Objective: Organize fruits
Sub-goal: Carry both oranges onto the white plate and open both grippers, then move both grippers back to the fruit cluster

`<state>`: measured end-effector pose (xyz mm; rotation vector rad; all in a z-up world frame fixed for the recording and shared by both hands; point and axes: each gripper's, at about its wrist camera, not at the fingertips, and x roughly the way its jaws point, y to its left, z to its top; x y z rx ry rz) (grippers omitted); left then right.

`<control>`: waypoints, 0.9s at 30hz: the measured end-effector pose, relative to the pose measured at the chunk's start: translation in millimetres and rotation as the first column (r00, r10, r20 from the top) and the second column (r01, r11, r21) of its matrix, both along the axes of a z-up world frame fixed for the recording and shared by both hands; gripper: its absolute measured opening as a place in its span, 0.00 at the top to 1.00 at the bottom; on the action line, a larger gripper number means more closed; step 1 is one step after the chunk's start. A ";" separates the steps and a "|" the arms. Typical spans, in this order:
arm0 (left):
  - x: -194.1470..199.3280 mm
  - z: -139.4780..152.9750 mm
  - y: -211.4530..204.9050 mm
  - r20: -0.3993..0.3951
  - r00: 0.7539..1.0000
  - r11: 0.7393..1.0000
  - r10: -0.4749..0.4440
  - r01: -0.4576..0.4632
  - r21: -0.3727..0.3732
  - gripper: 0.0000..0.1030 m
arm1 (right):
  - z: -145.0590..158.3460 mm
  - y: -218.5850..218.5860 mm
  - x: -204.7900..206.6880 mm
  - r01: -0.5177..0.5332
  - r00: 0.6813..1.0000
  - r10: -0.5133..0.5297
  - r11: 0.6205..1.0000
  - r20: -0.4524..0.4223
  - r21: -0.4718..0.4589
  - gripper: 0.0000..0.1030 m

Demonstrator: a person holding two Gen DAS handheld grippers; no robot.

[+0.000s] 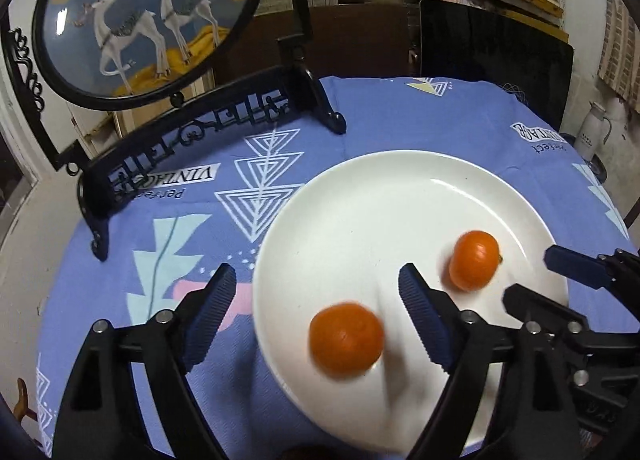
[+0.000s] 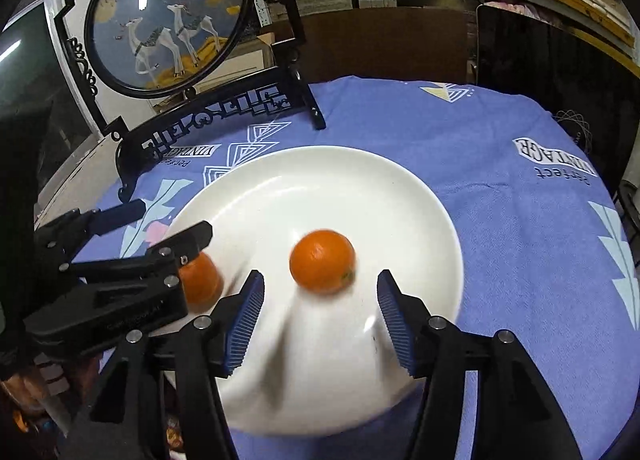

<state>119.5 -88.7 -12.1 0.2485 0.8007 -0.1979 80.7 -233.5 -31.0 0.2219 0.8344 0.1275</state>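
Observation:
A white plate (image 1: 360, 196) lies on the blue patterned tablecloth; it also shows in the right wrist view (image 2: 320, 180). Two small oranges rest on it. The near orange (image 1: 346, 340) lies between the open fingers of my left gripper (image 1: 316, 292), not clamped. The other orange (image 1: 474, 260) lies further right; in the right wrist view this orange (image 2: 322, 261) sits just ahead of my open right gripper (image 2: 320, 292). The near orange (image 2: 200, 280) is partly hidden there behind the left gripper's finger. The right gripper (image 1: 536, 280) shows at the plate's right edge in the left wrist view.
A black ornate stand with a round painted deer screen (image 1: 148, 16) stands at the back left of the table, seen also in the right wrist view (image 2: 168, 16). A dark chair back (image 1: 492, 56) is behind the table. A white jug (image 1: 594, 132) stands far right.

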 end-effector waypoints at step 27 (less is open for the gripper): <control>-207.3 -18.8 119.2 -0.006 0.986 0.986 -0.165 0.165 0.001 0.07 | -19.0 88.0 -257.5 -0.355 0.934 0.357 0.926 -0.012 -0.126 0.24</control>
